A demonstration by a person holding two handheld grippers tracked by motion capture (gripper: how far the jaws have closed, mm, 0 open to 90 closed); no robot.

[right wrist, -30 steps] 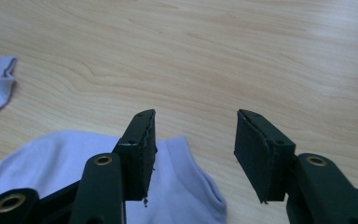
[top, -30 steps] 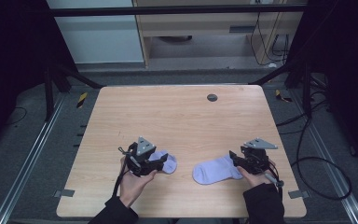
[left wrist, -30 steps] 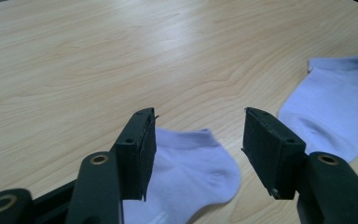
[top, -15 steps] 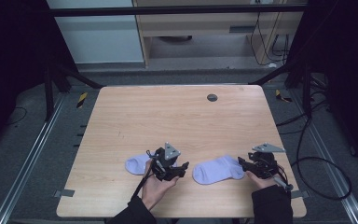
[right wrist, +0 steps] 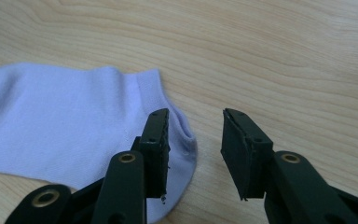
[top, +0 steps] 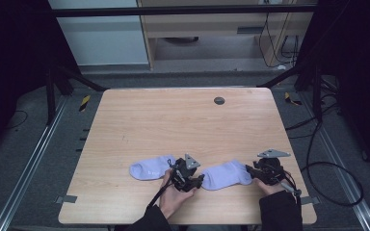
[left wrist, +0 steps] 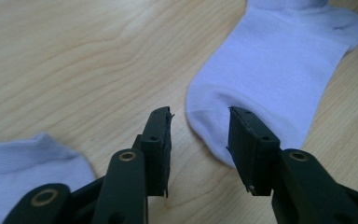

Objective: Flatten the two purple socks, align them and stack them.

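Two pale lilac socks lie flat on the wooden counter (top: 139,120), near its edge on the person's side. Taking the right sock (top: 226,174) as the landmark: the left sock (top: 149,168) lies well to its left, apart from it, with the left hand-held gripper (top: 200,180) between the two.

The left hand-held gripper sits at the right sock's rounded toe end. In the left gripper view its jaws stand apart with nothing between them, the toe (left wrist: 214,112) just ahead of the gap, and the ribbed edge of the left sock (left wrist: 28,158) shows at the lower left corner.

The right hand-held gripper (top: 251,172) is at the right sock's opposite end, by the cuff. In the right gripper view its jaws are also spread and hold nothing; one jaw is over the cuff edge (right wrist: 177,135), the other over bare wood.

A small dark round disc (top: 219,100) lies far beyond the right sock, near the counter's far edge.
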